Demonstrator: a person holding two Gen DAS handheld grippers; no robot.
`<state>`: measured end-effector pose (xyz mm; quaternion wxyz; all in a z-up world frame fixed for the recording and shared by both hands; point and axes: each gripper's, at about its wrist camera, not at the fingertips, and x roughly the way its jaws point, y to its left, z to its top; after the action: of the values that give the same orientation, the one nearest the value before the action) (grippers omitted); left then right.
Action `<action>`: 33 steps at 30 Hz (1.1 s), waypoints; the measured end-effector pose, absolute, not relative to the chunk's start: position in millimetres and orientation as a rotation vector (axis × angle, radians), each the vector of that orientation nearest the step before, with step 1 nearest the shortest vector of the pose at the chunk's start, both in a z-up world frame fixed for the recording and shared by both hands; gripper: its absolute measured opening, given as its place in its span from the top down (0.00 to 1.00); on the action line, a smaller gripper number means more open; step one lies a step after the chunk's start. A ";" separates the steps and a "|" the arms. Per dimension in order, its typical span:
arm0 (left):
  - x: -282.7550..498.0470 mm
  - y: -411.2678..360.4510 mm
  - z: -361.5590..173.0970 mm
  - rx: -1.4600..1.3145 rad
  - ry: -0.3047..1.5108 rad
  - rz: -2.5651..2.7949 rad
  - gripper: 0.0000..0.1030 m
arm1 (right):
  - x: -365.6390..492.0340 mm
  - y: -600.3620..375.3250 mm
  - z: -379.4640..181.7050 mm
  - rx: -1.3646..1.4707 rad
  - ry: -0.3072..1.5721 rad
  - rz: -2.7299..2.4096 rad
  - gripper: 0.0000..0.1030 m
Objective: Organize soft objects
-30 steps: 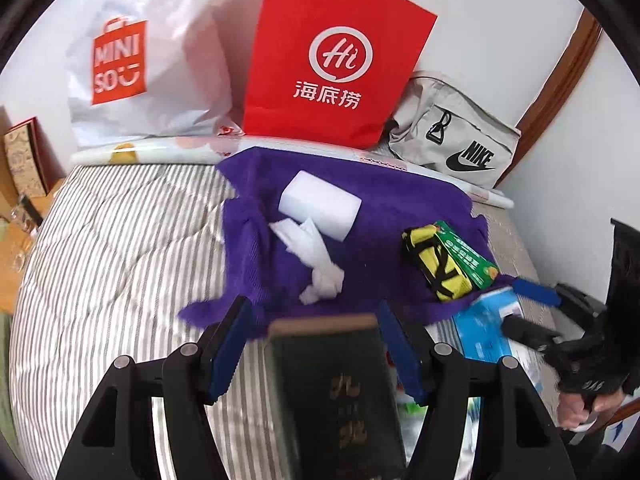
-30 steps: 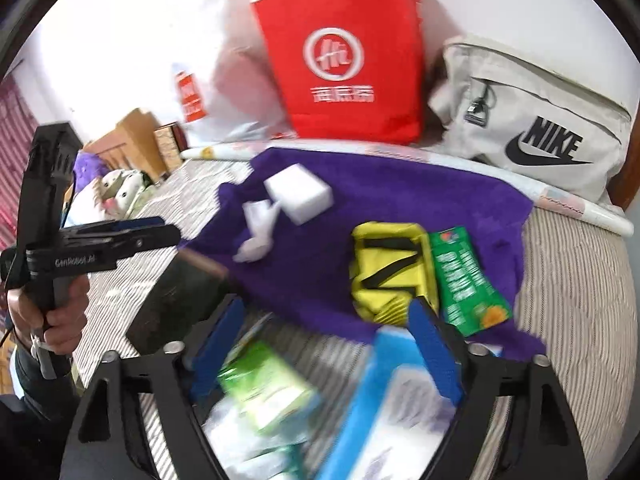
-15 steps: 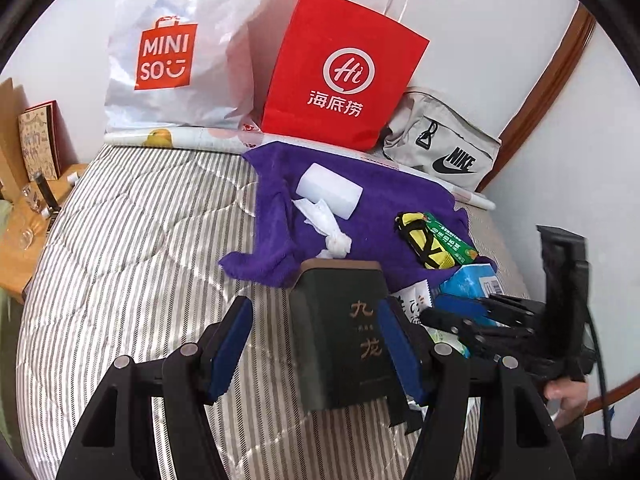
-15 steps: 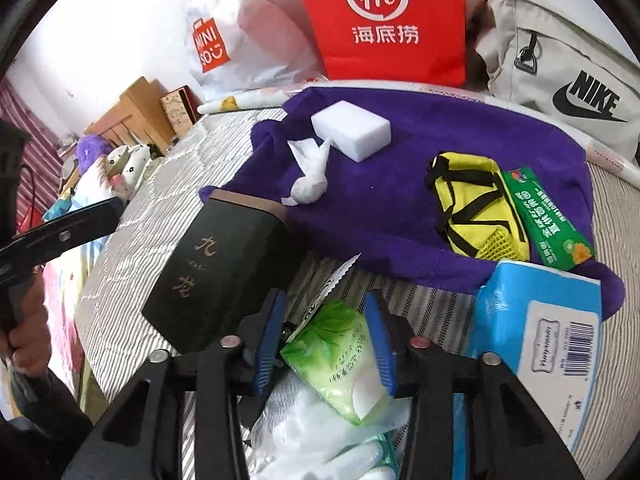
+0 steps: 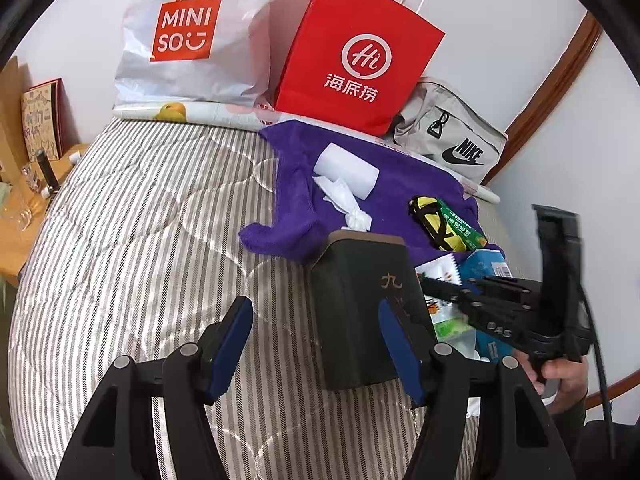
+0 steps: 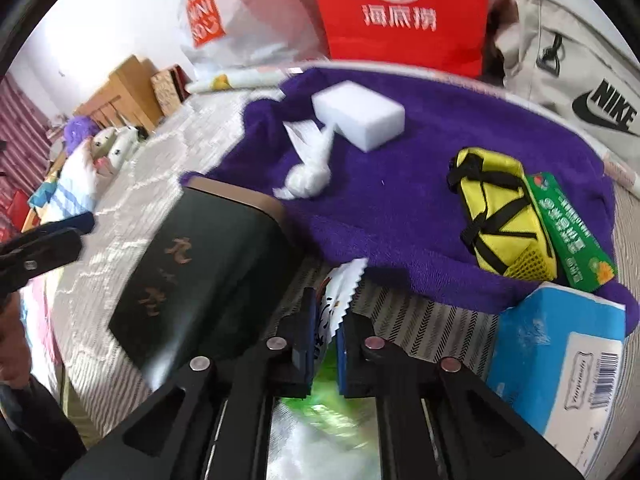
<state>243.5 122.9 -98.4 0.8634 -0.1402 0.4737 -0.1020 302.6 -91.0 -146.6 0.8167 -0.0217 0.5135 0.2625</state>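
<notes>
A purple towel (image 5: 404, 196) (image 6: 420, 168) lies on the striped bed with a white sponge block (image 5: 346, 170) (image 6: 358, 114), a knotted white tissue (image 5: 344, 204) (image 6: 308, 164), a yellow pouch (image 5: 434, 222) (image 6: 504, 224) and a green packet (image 5: 462, 226) (image 6: 572, 232) on it. My right gripper (image 6: 325, 334) (image 5: 444, 292) is shut on a white and green snack packet (image 6: 340, 292). My left gripper (image 5: 314, 344) is open and empty, just left of a dark green box (image 5: 366, 308) (image 6: 204, 268).
A blue tissue pack (image 6: 560, 360) lies at the right. A red paper bag (image 5: 354, 56), a white Miniso bag (image 5: 192, 40) and a grey Nike bag (image 5: 448, 140) stand against the wall. A wooden side table (image 5: 24, 216) is left of the bed.
My left gripper let go of the dark box and pulled back and left. My right gripper dropped onto the snack packet and shut on it.
</notes>
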 end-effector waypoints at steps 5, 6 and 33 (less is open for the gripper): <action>232.9 111.4 -94.9 -0.269 0.981 -0.211 0.39 | 282.7 -102.9 -125.0 -0.024 1.032 0.578 0.96; 229.7 108.3 -94.0 -0.258 0.979 -0.210 0.39 | 278.4 -105.8 -120.9 -0.017 1.020 0.583 0.96; 163.6 19.9 -134.3 -0.185 1.043 -0.247 0.40 | 151.2 -207.4 -115.7 0.155 0.947 0.586 0.96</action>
<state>163.6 19.9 -134.3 0.8557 -0.0878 0.4962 -0.1174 151.2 -207.4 -115.7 0.8461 0.0737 0.4489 0.2776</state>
